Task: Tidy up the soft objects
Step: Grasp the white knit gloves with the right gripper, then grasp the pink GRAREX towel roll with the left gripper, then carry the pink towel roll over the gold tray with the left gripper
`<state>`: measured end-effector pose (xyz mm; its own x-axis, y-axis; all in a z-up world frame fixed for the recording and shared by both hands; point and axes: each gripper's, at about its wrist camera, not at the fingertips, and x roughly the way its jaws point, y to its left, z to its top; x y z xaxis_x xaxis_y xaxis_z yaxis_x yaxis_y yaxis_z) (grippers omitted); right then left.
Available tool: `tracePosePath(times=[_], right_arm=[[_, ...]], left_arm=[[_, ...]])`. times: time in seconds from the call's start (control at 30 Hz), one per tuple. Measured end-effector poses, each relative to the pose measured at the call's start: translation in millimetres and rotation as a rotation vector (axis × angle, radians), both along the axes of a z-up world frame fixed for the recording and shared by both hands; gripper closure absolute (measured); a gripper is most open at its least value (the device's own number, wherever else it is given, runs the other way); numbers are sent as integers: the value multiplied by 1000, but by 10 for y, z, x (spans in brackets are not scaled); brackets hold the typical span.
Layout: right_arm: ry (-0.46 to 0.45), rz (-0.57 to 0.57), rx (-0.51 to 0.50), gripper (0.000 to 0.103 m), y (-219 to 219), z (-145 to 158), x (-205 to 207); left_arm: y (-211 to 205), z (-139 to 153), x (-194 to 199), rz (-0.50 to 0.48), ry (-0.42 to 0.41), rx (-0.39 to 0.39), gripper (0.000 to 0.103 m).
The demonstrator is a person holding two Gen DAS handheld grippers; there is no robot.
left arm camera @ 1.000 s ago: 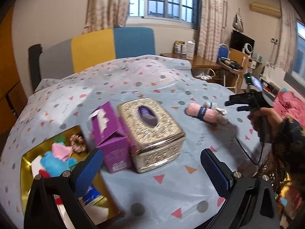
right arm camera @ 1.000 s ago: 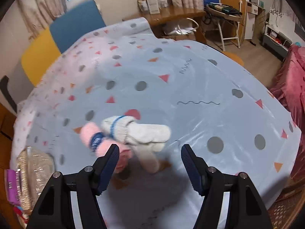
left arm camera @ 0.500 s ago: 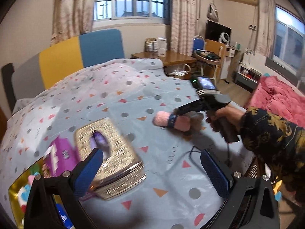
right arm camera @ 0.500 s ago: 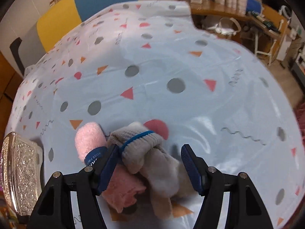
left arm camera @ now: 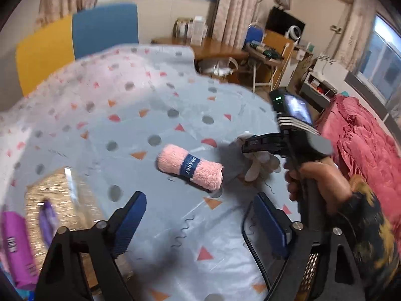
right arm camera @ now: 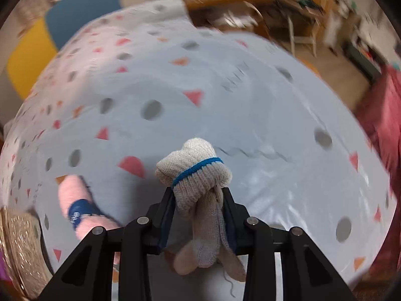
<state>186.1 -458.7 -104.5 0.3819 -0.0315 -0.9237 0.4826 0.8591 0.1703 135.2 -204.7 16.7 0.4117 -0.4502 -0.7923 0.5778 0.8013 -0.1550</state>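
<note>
Plainly knitted and off-white, the glove bundle is folded over on itself, its ribbed cuff edged with a bright blue stripe and its fingers dangling loosely below — one thin thread trails from the lowest fingertip. It sits clamped between the two blue-padded fingers of the right gripper, whose jaws are drawn in tight against the fabric on both sides. From the left wrist camera the same bundle shows only partly, pale and lumpy, beneath the black nose of the right gripper, which a hand in a dark patterned sleeve grasps by its handle.

Just beside the bundle lies a rolled pink towel, fluffy in texture and wrapped with a navy paper band bearing white lettering; it rests on the bed's pale blue sheet, printed with grey dots, red and orange triangles and small squiggles. In the right wrist view the towel appears blurred at lower left.

The left gripper is held above the sheet with its jaws spread wide and nothing between them, the towel lying ahead of the gap. At the left edge sit a gold embossed tissue box and a purple carton, both smeared by motion blur. A crumpled red blanket lies to the right.
</note>
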Motion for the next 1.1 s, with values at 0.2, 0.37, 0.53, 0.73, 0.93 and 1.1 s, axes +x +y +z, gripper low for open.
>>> tracePosePath(times=[0.2,0.37,0.53,0.73,0.93,1.1], right_arm=[[33,-9,11,66,-36,-44,-31],[34,-8,18,66,-39,-35,-55],[38,0,14,66,-31,-59,-12],[47,2,14,64,-28,-96,4],[91,11,31,62,-17,-199,58],[95,30,7,63,28,-209,89]], left_arm=[[-196,-529,597,139,245,-38,33],[-389,-839,876,207,349,-61,44],[-537,-1041,1084,280,395,-55,44],[-664,-1201,1196,321,422,-74,21],[-635,-1176,954,185,265,31,51],[-328,-1131,833,141,298,17,66]])
